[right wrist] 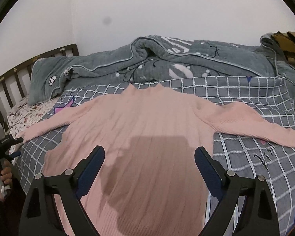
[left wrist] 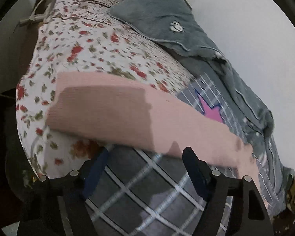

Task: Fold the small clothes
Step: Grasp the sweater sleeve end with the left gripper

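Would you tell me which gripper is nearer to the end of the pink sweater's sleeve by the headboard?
Left. The left gripper hovers open right at that sleeve, near its cuff. The right gripper is open over the sweater's body, well away.

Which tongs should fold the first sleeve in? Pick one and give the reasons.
Left. The left tongs hang open right at one sleeve of the pink sweater. The right tongs hang open over its body, away from either sleeve end.
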`<state>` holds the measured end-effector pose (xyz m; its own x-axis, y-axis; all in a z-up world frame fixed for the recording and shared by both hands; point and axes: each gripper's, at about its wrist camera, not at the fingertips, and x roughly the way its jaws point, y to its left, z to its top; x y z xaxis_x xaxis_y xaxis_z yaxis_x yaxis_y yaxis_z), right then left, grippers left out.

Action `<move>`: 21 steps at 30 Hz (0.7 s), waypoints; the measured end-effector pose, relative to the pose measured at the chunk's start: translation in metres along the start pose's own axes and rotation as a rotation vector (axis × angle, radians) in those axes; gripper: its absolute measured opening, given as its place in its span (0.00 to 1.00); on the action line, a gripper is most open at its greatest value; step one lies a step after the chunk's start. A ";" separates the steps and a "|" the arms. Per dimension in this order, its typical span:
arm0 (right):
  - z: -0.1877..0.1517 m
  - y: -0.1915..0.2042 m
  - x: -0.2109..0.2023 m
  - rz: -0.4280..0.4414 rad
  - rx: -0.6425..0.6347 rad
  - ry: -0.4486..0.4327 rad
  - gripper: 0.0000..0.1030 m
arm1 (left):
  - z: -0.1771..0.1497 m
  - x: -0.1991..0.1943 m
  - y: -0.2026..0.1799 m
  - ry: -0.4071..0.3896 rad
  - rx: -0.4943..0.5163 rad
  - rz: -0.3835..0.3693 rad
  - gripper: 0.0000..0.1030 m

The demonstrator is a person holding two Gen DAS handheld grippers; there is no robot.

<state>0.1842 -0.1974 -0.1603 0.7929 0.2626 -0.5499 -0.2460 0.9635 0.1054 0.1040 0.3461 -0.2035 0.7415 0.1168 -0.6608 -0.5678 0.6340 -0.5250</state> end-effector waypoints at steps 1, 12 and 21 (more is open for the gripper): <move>0.001 -0.001 0.003 0.008 -0.001 -0.001 0.89 | 0.003 0.001 0.001 -0.009 -0.006 0.017 0.69; -0.006 -0.037 0.002 0.000 -0.008 -0.047 0.89 | 0.028 -0.008 -0.004 -0.148 -0.019 0.186 0.07; 0.001 -0.097 -0.011 -0.042 0.100 -0.083 0.89 | 0.032 -0.050 -0.151 -0.296 0.263 0.091 0.07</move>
<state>0.2005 -0.2939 -0.1639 0.8456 0.2216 -0.4857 -0.1585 0.9730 0.1679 0.1641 0.2685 -0.0742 0.7851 0.3724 -0.4948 -0.5536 0.7802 -0.2912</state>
